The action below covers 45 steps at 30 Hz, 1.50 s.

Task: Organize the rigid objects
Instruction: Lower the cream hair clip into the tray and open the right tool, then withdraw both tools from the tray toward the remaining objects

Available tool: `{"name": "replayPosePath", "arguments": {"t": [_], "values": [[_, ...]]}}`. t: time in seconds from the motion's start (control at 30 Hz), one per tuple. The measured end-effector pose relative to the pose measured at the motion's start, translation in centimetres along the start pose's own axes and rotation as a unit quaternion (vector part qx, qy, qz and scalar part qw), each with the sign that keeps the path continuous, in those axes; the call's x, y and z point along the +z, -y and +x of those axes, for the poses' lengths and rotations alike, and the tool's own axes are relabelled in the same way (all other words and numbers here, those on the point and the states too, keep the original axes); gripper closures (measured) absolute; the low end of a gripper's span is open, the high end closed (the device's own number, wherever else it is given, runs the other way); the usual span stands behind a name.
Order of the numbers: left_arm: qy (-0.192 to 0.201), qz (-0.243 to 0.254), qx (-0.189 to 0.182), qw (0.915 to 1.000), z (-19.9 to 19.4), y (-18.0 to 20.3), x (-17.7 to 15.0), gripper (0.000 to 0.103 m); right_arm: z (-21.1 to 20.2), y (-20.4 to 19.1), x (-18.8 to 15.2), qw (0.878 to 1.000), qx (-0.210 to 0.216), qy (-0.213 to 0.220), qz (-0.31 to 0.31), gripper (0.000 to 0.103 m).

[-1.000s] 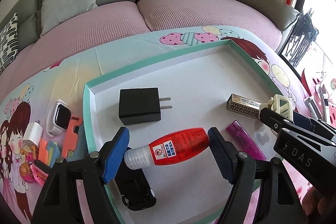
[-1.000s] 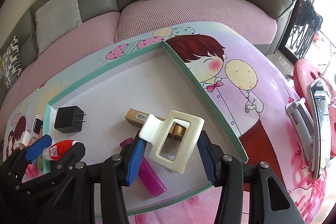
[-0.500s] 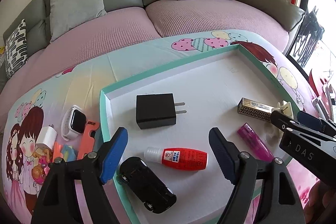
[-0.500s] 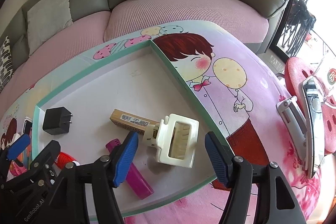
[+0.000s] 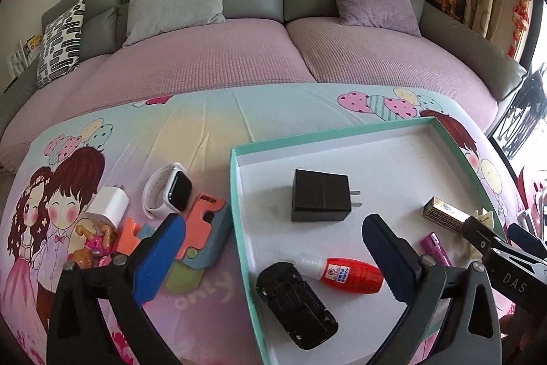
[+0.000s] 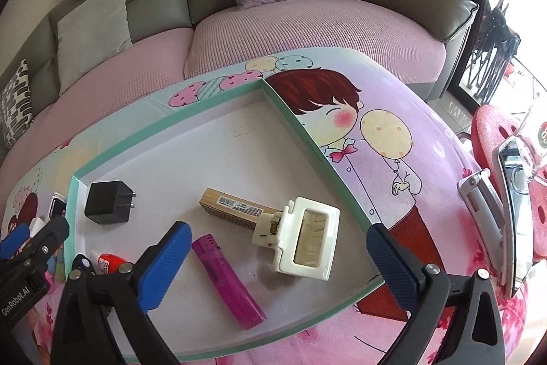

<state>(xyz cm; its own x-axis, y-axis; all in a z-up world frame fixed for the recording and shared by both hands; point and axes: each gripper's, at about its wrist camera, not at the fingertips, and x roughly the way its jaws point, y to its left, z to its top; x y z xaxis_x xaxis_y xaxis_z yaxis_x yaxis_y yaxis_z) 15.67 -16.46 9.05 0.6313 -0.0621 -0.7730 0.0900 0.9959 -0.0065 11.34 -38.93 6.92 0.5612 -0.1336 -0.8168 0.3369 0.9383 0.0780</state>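
Left gripper [image 5: 273, 259] in the lower part of the left wrist view, blue-padded jaws opening and standing wide, nothing clamped: left pad over the cartoon-printed pink and teal tablecloth [image 5: 205, 132], right pad above the shallow white cardboard box with teal rim [image 5: 236, 211]. Lying free on the box floor between and below the pads: a red glue bottle with a clear nozzle [image 5: 345, 272] and, touching its nozzle end, a black toy car turned underside up [image 5: 295, 305]. Just above these, mid-frame, a black plug-in charger block [image 5: 319, 200].

Right gripper [image 6: 278, 259] low in the right wrist view, jaws likewise opening and spread wide, gripping nothing. Between its pads, resting on the box floor: a cream plastic hair claw clip [image 6: 301, 238] touching the end of a tan rectangular patterned case [image 6: 232, 206], and a magenta lighter [image 6: 225, 279] slanting towards the bottom edge.

Left of the box, on the cloth (still outside it): a white smartwatch [image 5: 167, 190], a white charger cube [image 5: 109, 204], an orange plastic piece [image 5: 201, 221] and small toys too cluttered to tell apart.
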Motion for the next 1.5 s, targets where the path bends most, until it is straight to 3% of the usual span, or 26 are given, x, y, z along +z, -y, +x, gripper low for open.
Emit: {"name": "replayPosePath", "arguments": {"t": [0.2,0.77,1.07,1.5], "values": [[0.021,-0.042,-0.006,0.9989,-0.3,-1.8,0.1,0.0,0.1,-0.2,0.0,1.0,0.001,0.0,-0.002,0.0],[0.019,-0.079,0.014,0.9966,-0.3,-4.4,-0.3,0.0,0.1,-1.2,-0.1,1.0,0.007,-0.002,-0.014,0.0],[0.016,-0.075,0.067,0.9948,-1.6,-7.2,-1.0,0.0,-0.5,-5.5,-0.6,0.997,0.049,0.0,-0.058,0.0],[0.022,-0.14,0.11,0.9838,-3.4,-13.7,-2.4,0.0,-2.2,-10.1,-1.4,0.991,0.072,0.018,-0.11,0.0]]}}
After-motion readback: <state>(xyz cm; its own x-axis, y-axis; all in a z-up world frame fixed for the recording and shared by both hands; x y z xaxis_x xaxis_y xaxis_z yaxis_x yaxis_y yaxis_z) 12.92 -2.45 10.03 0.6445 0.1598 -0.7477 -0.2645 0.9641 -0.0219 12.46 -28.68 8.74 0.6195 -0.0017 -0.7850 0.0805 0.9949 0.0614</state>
